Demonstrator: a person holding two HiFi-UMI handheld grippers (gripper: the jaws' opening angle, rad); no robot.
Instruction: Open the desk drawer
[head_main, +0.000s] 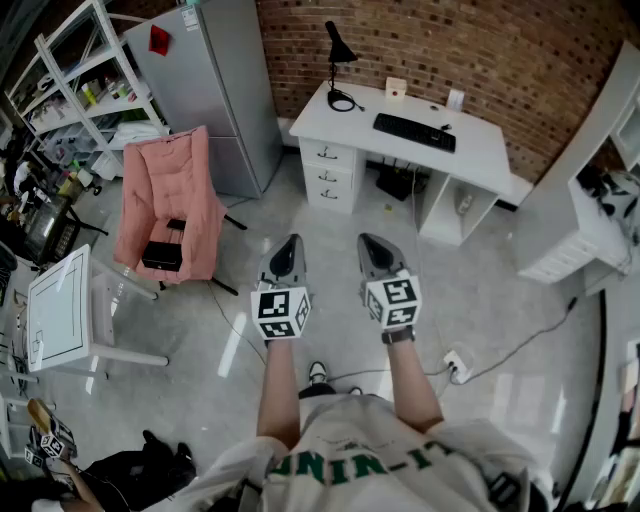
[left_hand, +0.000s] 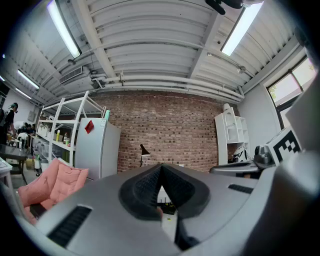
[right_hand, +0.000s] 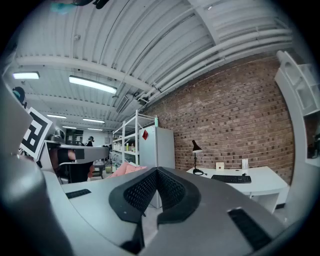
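Observation:
The white desk (head_main: 480, 150) stands against the brick wall, with a stack of three shut drawers (head_main: 330, 175) under its left end. Both grippers are held level in the air over the floor, well short of the desk and side by side. The tips of the left gripper (head_main: 292, 240) point toward the drawers, and its jaws are shut on nothing (left_hand: 161, 167). The right gripper (head_main: 368, 240) is likewise shut and empty (right_hand: 157, 171). In the right gripper view the desk (right_hand: 260, 180) shows far off at the right.
A black keyboard (head_main: 414, 132) and a black lamp (head_main: 338, 50) sit on the desk. A pink chair (head_main: 165, 205) and a grey fridge (head_main: 215, 90) stand at the left, a white shelf unit (head_main: 580, 230) at the right. A power strip (head_main: 455, 365) with its cable lies on the floor.

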